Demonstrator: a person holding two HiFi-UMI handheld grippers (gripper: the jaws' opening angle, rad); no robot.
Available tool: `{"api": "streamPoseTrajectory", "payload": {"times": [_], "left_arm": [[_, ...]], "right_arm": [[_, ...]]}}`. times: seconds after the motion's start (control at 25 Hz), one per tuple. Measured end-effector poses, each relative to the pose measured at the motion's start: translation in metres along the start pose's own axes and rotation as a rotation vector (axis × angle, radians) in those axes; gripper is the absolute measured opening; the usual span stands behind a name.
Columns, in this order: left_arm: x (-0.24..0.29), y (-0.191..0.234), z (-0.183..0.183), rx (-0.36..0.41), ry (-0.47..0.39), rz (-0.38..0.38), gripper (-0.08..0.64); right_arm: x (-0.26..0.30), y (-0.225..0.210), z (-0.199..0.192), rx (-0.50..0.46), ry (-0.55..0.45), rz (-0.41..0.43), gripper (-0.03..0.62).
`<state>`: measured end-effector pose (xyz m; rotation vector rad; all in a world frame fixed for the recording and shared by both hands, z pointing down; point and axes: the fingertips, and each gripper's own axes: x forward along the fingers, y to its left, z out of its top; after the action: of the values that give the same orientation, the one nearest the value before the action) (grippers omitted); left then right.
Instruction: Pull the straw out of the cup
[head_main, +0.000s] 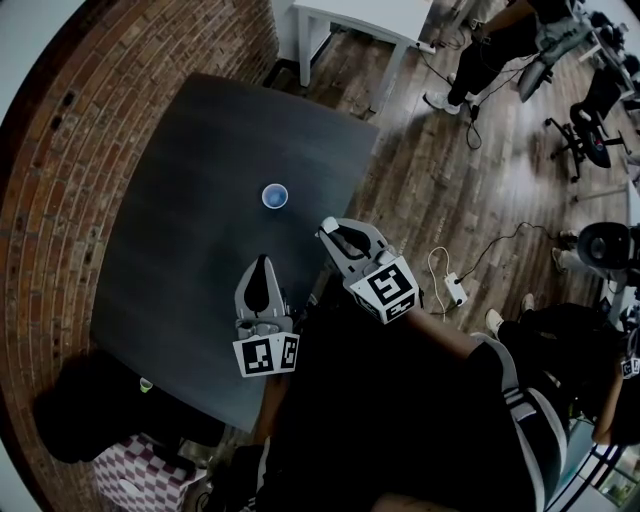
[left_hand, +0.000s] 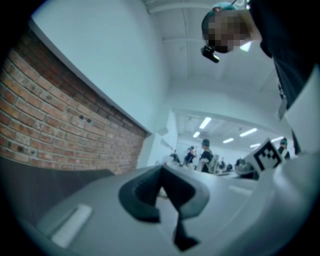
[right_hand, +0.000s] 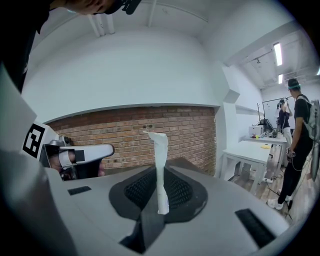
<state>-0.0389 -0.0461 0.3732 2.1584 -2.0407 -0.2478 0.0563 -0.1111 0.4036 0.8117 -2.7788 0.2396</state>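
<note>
Grey left gripper (head_main: 262, 264) hovers over the desk's (head_main: 170, 210) near edge, jaws together on nothing. Beside it, the right gripper (right_hand: 160, 192) has its jaws pinched on the white straw (right_hand: 161, 160) low down, upright; it looks light and crushable. Farther in, the blue cup (head_main: 275, 196) stands toward the right edge.

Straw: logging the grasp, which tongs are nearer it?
Right. The right tongs are shut on the straw; the left tongs sit apart, to its left, shut and empty.

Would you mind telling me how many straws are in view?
1: a white straw pinched upright in the right gripper, away from the blue cup; none visible elsewhere.
</note>
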Motion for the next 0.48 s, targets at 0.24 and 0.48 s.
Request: {"api": "streamPoseTrajectory", "payload": {"times": [0.24, 0.48], "left_arm": [[0.0005, -0.0007, 0.0004, -0.001, -0.005, -0.003, 0.005], [0.0011, -0.0022, -0.001, -0.003, 0.003, -0.003, 0.005]], "right_arm": [[-0.0005, -0.0009, 0.0011, -0.003, -0.002, -0.003, 0.044], [-0.0008, -0.0015, 0.0008, -0.003, -0.003, 0.003, 0.044]]}}
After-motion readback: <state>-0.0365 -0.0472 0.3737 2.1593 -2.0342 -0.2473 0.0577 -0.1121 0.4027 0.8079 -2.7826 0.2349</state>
